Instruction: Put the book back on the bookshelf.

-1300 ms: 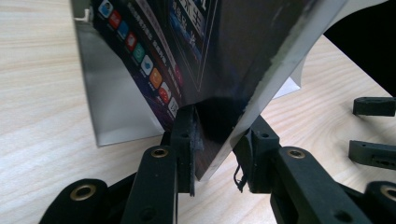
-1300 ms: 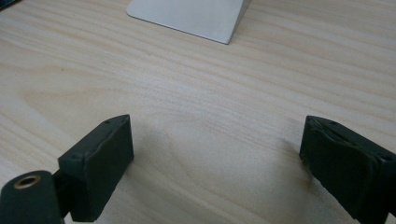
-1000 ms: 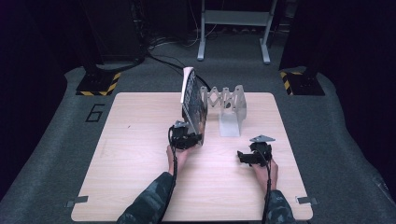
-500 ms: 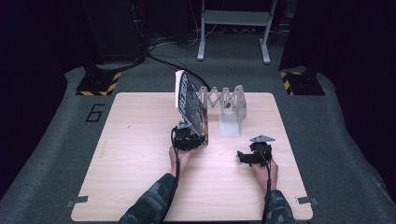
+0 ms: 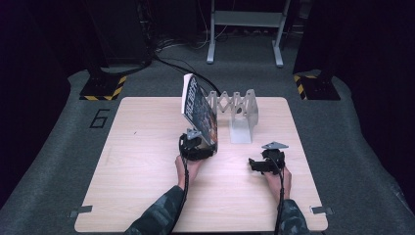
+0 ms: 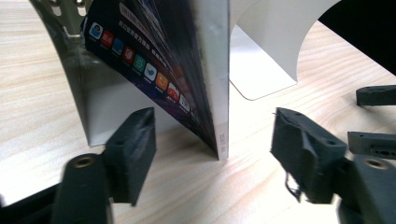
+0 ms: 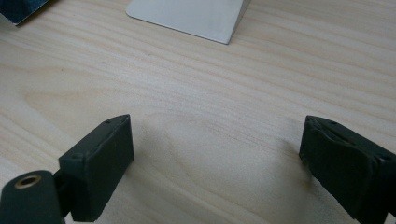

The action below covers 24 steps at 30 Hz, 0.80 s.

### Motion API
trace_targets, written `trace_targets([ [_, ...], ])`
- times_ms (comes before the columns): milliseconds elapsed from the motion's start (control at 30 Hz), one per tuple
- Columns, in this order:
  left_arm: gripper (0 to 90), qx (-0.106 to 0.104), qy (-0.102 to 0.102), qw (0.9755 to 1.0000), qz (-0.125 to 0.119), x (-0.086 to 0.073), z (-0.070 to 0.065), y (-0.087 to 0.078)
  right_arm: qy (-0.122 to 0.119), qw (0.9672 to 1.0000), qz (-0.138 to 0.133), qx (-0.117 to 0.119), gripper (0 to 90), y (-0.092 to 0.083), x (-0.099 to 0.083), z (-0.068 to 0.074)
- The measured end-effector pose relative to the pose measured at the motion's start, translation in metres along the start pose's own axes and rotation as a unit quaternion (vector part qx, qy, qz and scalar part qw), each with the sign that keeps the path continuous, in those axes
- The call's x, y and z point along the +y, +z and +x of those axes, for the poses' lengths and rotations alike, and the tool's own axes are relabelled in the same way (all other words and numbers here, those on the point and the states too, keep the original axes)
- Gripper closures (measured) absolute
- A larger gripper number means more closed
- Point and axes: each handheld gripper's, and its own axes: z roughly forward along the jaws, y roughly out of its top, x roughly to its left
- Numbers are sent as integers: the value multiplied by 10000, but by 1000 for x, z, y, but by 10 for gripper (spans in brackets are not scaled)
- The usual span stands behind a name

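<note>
Book (image 5: 199, 108) stands on its bottom edge on the table (image 5: 137, 161), tilted, its upper part leaning toward the left end of the metal book rack (image 5: 236, 110). From the left gripper view, the spine edge (image 6: 219, 79) sits between the rack's end plates, so I judge it's slotted in or nearly so.

Left gripper (image 6: 212, 135): jaws have just been opening, now spread well apart on either side of the book's lower corner, and the pads aren't pressing on it. So the book is released and resting on its own against the rack.

Right gripper (image 7: 217, 154): jaws wide, nothing between them, low over bare wood near the rack's base plate (image 7: 187, 16).

Status as I read it: placement done, release done. Left to do: back my left gripper out without knocking the corner, and check that the book stays put, since that lean looks steep. Can't tell from the high view how firmly the rack holds it.
</note>
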Motion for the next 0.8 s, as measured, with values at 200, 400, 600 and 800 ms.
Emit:
trace_targets([
  [200, 163, 151, 197, 9997, -1, -2, 4, -15, 3, 10000, 0, -8, 93, 0, 0, 0],
  [400, 130, 305, 292, 9991, 70, -15, 14, -35, 1, 10000, 1, -7, 93, 0, 0, 0],
  [600, 76, 532, 247, 9979, 268, -33, 35, -52, 2, 10000, 0, -5, 93, 0, 0, 0],
  [800, 51, 792, 150, 9955, 488, -53, 63, -69, 10, 10000, 0, -11, 93, 0, 0, 0],
])
